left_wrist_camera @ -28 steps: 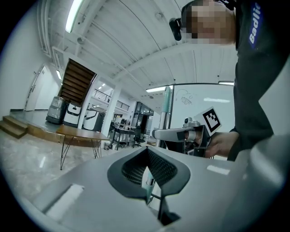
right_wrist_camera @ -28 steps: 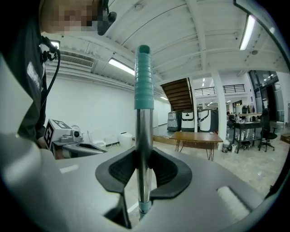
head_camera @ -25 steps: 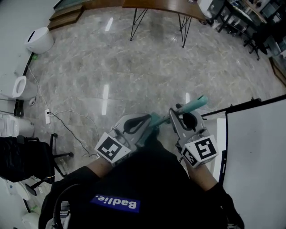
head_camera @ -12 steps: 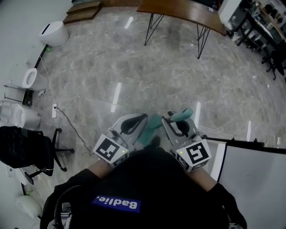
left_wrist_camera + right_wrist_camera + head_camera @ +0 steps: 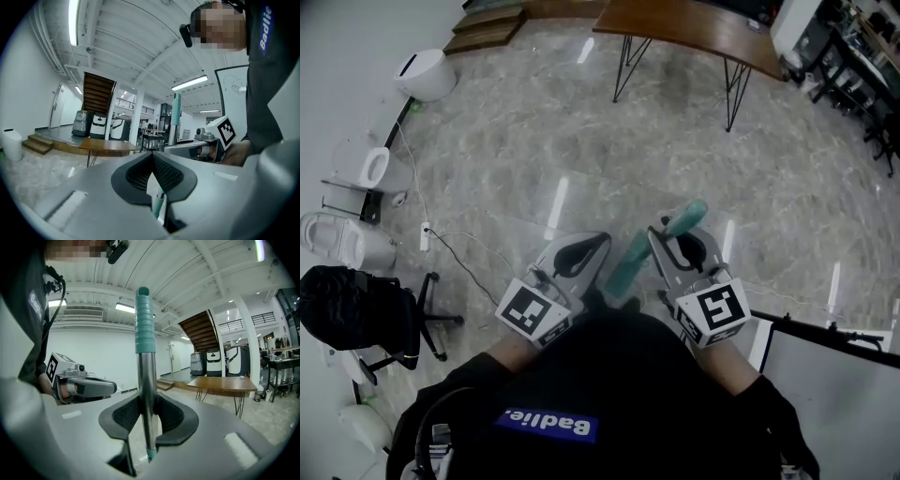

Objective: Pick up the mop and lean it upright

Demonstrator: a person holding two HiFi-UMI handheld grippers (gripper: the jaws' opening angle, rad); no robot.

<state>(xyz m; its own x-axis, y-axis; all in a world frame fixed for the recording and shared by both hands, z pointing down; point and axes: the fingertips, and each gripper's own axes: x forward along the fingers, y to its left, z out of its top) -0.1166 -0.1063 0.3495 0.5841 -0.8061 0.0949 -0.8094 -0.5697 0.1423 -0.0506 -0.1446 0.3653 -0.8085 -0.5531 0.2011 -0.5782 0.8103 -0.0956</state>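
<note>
The mop shows only as its handle: a metal pole with a ribbed teal grip (image 5: 686,219) on top and a teal sleeve (image 5: 630,262) lower down. It stands nearly upright close to my body; the mop head is hidden. My right gripper (image 5: 680,236) is shut on the metal pole, which rises between its dark pads (image 5: 149,416) up to the grip (image 5: 145,329). My left gripper (image 5: 598,248) sits just left of it, lower on the handle. In the left gripper view its jaws (image 5: 151,164) close round the teal sleeve (image 5: 158,206), and the grip (image 5: 176,112) rises beyond.
A wooden table on hairpin legs (image 5: 694,23) stands far ahead on the marble floor. A whiteboard (image 5: 834,403) is at my right, a black office chair (image 5: 356,319) at my left. A cable (image 5: 455,248) trails across the floor towards white bins and machines (image 5: 427,73).
The handle has swung from slanting out to the right to nearly upright. Both grippers have drawn closer together. My head has turned, so the whiteboard slid to the lower right.
</note>
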